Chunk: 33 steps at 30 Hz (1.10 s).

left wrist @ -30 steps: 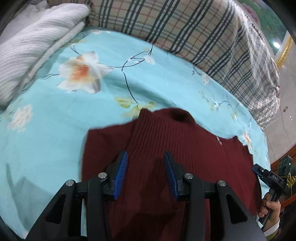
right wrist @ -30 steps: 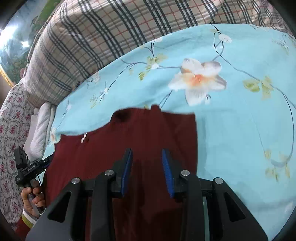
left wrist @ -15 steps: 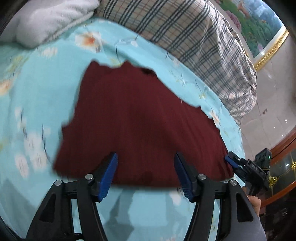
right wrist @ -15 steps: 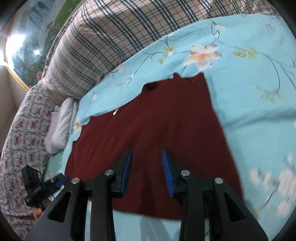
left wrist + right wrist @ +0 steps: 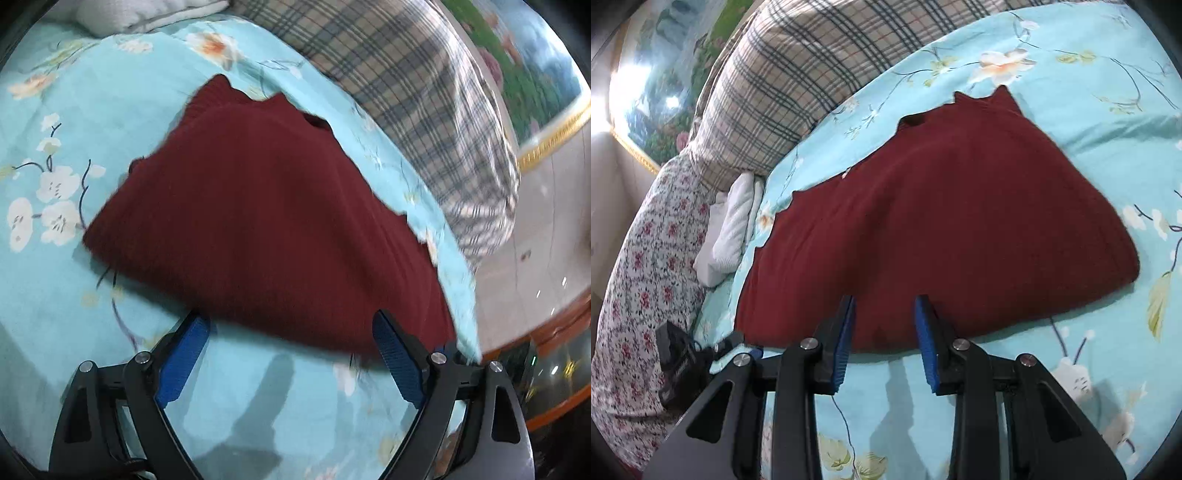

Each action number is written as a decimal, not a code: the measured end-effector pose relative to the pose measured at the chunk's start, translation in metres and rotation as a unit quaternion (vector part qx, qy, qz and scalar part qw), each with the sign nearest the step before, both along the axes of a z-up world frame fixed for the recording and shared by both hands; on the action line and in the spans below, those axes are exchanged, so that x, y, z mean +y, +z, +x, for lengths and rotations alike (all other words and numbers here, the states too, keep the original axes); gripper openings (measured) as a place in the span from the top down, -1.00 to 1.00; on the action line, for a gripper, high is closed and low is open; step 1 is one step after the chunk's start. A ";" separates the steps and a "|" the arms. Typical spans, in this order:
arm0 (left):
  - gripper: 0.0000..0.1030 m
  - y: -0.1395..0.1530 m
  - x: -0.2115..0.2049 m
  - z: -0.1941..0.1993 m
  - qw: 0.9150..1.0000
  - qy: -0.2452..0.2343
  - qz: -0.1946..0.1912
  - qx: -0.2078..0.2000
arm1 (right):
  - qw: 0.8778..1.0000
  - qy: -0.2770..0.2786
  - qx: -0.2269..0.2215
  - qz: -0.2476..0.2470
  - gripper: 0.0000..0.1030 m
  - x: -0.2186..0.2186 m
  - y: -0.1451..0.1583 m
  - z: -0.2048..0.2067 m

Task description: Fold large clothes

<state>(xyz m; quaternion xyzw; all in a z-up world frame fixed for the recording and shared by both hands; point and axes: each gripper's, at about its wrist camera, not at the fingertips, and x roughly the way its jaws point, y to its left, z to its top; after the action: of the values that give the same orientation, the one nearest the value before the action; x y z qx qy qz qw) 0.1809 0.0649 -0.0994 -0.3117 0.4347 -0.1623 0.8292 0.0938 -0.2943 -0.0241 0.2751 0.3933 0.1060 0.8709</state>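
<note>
My left gripper (image 5: 291, 354) hangs over the bed (image 5: 66, 122) with its jaws spread wide and nothing between them. The blue pads (image 5: 183, 360) sit over bare sheet, just short of the near edge of the sweater (image 5: 266, 221). My right gripper (image 5: 884, 341) has its jaws parted too, less widely, and holds nothing; its pad tips (image 5: 927, 347) lie over the sweater's (image 5: 942, 229) near hem, but I cannot tell whether they touch the cloth.

The sweater is dark red, ribbed, and lies flat on the turquoise flowered sheet (image 5: 1108, 122), folded into a broad shape that narrows toward the far end. The neck opening shows as a dark hole at that far edge, with two small points of cloth sticking up beside it. Its edges are blurred in both views.

Beyond the sweater a plaid blanket (image 5: 417, 96) is heaped along the far side of the bed. A white folded cloth (image 5: 733, 229) lies beside the bed's left edge in the right view, against a flowered cover (image 5: 639, 258). In the same view my left gripper (image 5: 701, 360) shows as a dark block low at the left, near the sweater's corner. A painted picture with a gold frame (image 5: 532, 70) hangs on the wall behind.
</note>
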 end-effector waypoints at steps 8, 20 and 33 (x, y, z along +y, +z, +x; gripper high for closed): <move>-0.32 0.002 0.004 0.043 0.998 0.063 -0.007 -0.006 | 0.997 0.065 -0.015 -0.031 0.62 0.053 0.022 0.055; 0.77 0.039 -0.002 0.049 0.997 0.039 -0.007 -0.066 | 0.985 0.132 0.046 -0.101 0.88 0.103 -0.005 0.131; 0.78 0.116 -0.197 0.036 0.954 -0.196 0.128 -0.187 | 0.990 0.054 0.039 0.120 0.76 -0.012 0.000 0.100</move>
<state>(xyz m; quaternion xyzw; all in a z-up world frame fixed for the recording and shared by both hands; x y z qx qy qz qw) 0.2168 -0.1322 0.0169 -0.0753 0.3417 -0.3200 0.8804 0.1940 -0.3068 -0.0241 0.3600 0.4255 0.1891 0.8084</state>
